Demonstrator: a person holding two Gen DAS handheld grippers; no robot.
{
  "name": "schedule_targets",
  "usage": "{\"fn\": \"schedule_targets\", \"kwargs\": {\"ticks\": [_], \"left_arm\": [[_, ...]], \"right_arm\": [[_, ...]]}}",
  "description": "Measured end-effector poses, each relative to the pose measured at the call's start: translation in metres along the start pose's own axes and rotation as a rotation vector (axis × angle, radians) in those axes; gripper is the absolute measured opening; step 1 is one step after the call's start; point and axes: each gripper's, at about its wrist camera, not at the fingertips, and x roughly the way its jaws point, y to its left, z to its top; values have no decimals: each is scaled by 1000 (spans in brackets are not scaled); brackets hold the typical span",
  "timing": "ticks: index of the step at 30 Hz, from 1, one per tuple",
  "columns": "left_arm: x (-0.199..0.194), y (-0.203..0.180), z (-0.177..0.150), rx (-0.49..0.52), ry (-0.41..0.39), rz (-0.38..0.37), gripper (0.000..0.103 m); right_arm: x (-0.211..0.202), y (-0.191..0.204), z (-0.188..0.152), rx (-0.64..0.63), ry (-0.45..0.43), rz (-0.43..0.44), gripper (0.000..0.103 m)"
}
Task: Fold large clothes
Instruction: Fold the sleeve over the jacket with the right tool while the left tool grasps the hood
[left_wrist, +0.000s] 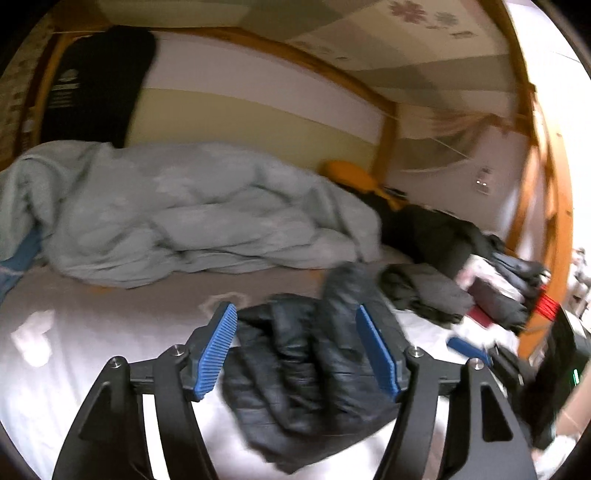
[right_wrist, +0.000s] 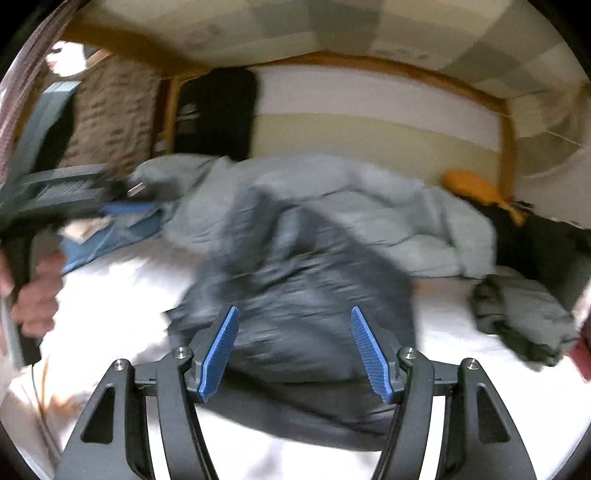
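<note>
A black quilted puffer jacket (left_wrist: 310, 369) lies bunched on the white bed sheet (left_wrist: 92, 350). In the left wrist view it sits just beyond and below my left gripper (left_wrist: 295, 308), whose blue pads (left_wrist: 216, 354) stand apart without pressing on it. The right wrist view shows the same jacket (right_wrist: 295, 295), blurred, lying ahead of my right gripper (right_wrist: 293, 309), which is also open with nothing pinched. A hand (right_wrist: 37, 299) holds the left gripper's body at that view's left edge.
A rumpled grey-blue duvet (left_wrist: 184, 206) fills the back of the bed. Dark folded clothes (left_wrist: 424, 291) and a further stack (left_wrist: 498, 291) lie at the right, near an orange pillow (left_wrist: 351, 173). A wooden bed frame (left_wrist: 388, 122) and a hanging black garment (left_wrist: 96, 85) stand behind.
</note>
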Motion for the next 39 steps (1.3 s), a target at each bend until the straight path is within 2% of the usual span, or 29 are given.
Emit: {"fn": "schedule_targets", "kwargs": {"ticks": [3, 4, 5, 8, 9, 11, 12, 13, 14, 15, 17, 18, 23, 27, 31, 33, 39], "left_arm": [[20, -22, 2, 58, 20, 9, 66], [27, -29, 4, 76, 24, 13, 66], [34, -33, 6, 87, 26, 18, 66], [49, -40, 9, 70, 0, -2, 66], [54, -42, 10, 66, 6, -2, 66], [66, -45, 11, 75, 36, 58, 65], [71, -45, 10, 80, 40, 79, 62], [74, -42, 8, 75, 36, 83, 50], [77, -39, 5, 64, 38, 73, 31], [81, -35, 2, 49, 51, 64, 23], [87, -27, -2, 14, 62, 100, 14], [86, -23, -4, 0, 58, 112, 12], [80, -7, -13, -44, 84, 217, 11], [83, 7, -28, -52, 159, 311, 11], [95, 20, -42, -94, 232, 356, 11], [103, 24, -51, -99, 269, 372, 12], [124, 24, -73, -56, 341, 413, 14]], "right_arm": [[5, -32, 6, 36, 18, -69, 64], [9, -42, 9, 46, 29, -80, 55], [15, -50, 11, 54, 50, -72, 44], [33, -65, 12, 75, 120, -8, 32], [39, -69, 13, 84, 138, 18, 31], [53, -72, 10, 104, 181, 85, 30], [59, -71, 8, 108, 199, 118, 30], [65, -70, 5, 107, 218, 152, 30], [70, -69, 2, 102, 234, 178, 30], [75, -66, -1, 94, 247, 200, 30], [83, -62, -7, 83, 262, 235, 30], [88, -59, -9, 76, 274, 256, 30], [92, -52, -7, 62, 271, 302, 30], [91, -65, 6, 74, 218, 241, 30], [116, -84, 11, 123, 299, 199, 30], [128, -93, 3, 130, 330, 180, 30], [154, -110, -22, 182, 381, 195, 30]]}}
